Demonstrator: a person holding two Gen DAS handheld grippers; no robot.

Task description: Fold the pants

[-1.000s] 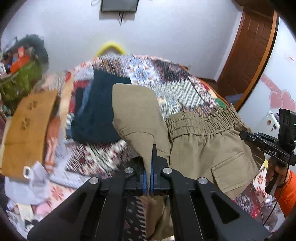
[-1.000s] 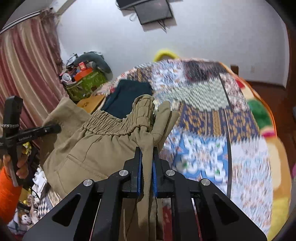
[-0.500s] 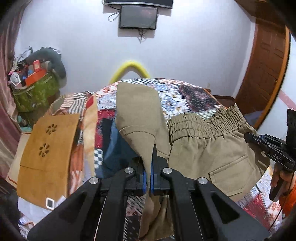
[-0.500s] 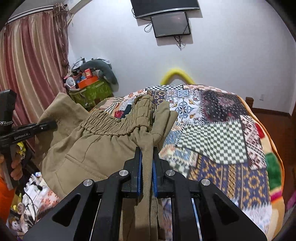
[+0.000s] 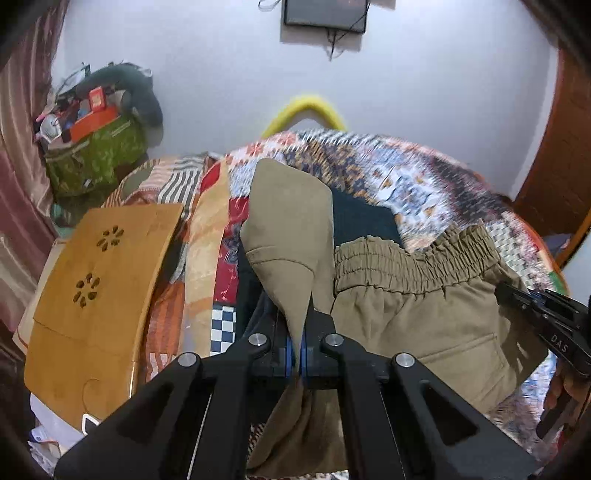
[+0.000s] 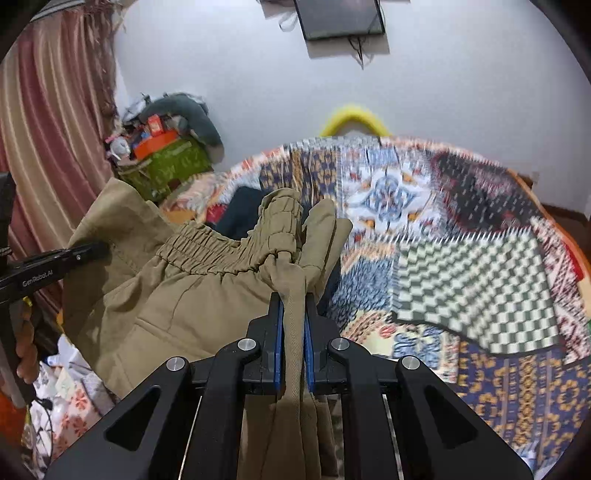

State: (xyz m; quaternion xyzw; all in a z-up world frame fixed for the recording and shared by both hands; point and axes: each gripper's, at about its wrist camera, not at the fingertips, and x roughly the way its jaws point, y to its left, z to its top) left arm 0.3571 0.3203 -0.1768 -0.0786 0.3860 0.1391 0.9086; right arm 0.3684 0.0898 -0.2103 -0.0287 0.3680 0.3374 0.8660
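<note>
Left tongs point(image 5: 296, 350): pressed together, pinching a fold of the khaki pants point(image 5: 417, 317). A flap of the fabric stands up above the jaws in a rounded point; more fabric hangs down below them.

Right tongs point(image 6: 293, 332): pressed together on a bunched strip of the same pants point(image 6: 192, 295), just beside the end of the elastic waistband point(image 6: 225, 251). Gathered cloth bulges above the jaws.

Pants position: held up off the bed point(image 6: 480, 258) between the two tongs, the waistband strung roughly level from one grip to the other. A back pocket seam shows below the waistband in the left wrist view. The lower part of the garment drops out of frame; whether it touches the bed cannot be told.

The bed carries a patchwork quilt point(image 5: 424, 184) of many colours, blurred in both views. A dark folded garment point(image 5: 364, 221) lies on the quilt behind the pants.

Surroundings: a wooden board point(image 5: 96, 288) with flower-shaped cut-outs sits left of the bed. A green bag point(image 5: 96, 155) piled with clutter stands near the wall. A yellow curved bar point(image 6: 354, 118) rises at the far end of the bed. A dark screen point(image 6: 341, 18) hangs on the white wall. A striped curtain point(image 6: 51, 110) hangs on the left in the right wrist view.
</note>
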